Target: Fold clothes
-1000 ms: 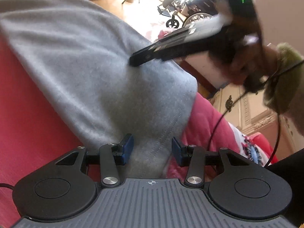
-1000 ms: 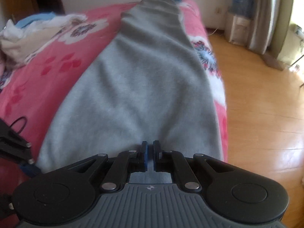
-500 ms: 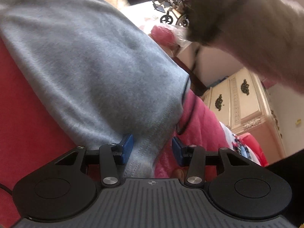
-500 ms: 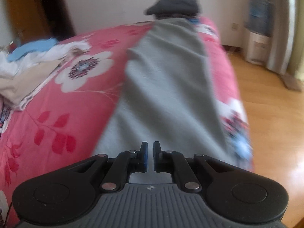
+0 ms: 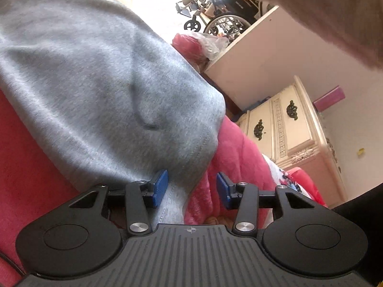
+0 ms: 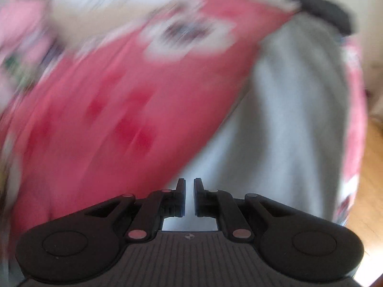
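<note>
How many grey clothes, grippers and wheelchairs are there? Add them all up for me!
Grey garment: 1
Grippers: 2, the left gripper with jaws open and the right gripper with jaws nearly closed on the grey cloth
Wheelchairs: 1 clear; more frames behind it are too jumbled to count
Total: 4

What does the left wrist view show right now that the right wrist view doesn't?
Only the left wrist view: the open left gripper at the grey garment's hem, a cream dresser, a wheelchair.

Only the right wrist view, which is blurred: the right gripper nearly closed on grey cloth, a dark folded item, wooden floor.

Both: the grey garment lying on the red bedcover.
</note>
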The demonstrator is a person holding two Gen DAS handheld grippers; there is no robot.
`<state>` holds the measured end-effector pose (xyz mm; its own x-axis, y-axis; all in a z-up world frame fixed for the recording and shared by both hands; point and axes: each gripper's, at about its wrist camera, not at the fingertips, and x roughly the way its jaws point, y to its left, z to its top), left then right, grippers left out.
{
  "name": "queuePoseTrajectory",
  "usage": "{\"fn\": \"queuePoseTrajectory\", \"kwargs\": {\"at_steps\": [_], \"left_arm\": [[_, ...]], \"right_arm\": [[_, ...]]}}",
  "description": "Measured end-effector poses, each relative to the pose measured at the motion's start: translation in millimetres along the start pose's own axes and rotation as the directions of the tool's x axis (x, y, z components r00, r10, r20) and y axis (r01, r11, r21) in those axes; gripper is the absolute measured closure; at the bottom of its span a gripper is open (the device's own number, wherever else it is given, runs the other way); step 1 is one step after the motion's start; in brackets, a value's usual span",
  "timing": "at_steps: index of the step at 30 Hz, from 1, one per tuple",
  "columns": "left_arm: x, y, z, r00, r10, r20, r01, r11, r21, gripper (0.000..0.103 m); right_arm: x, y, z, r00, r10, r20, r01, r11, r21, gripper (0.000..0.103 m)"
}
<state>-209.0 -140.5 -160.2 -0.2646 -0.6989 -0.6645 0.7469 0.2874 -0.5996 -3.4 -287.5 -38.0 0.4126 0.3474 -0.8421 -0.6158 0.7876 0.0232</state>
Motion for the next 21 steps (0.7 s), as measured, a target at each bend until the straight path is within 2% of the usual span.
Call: {"fn": "queuePoseTrajectory", "kwargs": {"at_steps": [2, 4, 10, 14, 17, 21], "left_arm": [[1.3, -0.1, 0.8, 1.000, -0.001, 0.001, 0.001, 1.000, -0.004, 0.058], [1.9, -0.2, 2.1, 1.000, -0.002, 0.001, 0.002, 1.000, -0.009, 0.058], [5.2, 1.7, 4.3, 1.000, -0.016, -0.002, 0.016, 1.000, -0.027, 0.058], [3.2, 1.9, 3.0, 1.000, -0.019, -0.001, 0.019, 1.000, -0.015, 0.058], [2.3, 3.3, 3.7, 1.000, -0.025, -0.002, 0.025, 1.000, -0.016, 0.058], [3.6, 1.1, 3.1, 1.000, -0.022, 0.001, 0.022, 1.000, -0.011, 0.058]], "right_arm": [[17.1, -7.7, 18.8, 0.997, -0.064, 0.034, 0.062, 0.997, 0.051, 0.090], [34.3, -15.4, 37.6, 0.990, -0.128, 0.064, 0.121, 0.987, 0.103, 0.078], [62.2, -9.5, 29.9, 0.986, -0.169, 0.001, 0.168, 0.978, 0.121, 0.078], [69.1, -9.4, 28.6, 0.987, -0.162, -0.010, 0.161, 0.977, 0.143, 0.078], [67.5, -7.8, 27.6, 0.986, -0.164, 0.007, 0.162, 0.979, 0.123, 0.081], [58.6, -10.9, 22.9, 0.989, -0.145, 0.039, 0.138, 0.980, 0.141, 0.097]]}}
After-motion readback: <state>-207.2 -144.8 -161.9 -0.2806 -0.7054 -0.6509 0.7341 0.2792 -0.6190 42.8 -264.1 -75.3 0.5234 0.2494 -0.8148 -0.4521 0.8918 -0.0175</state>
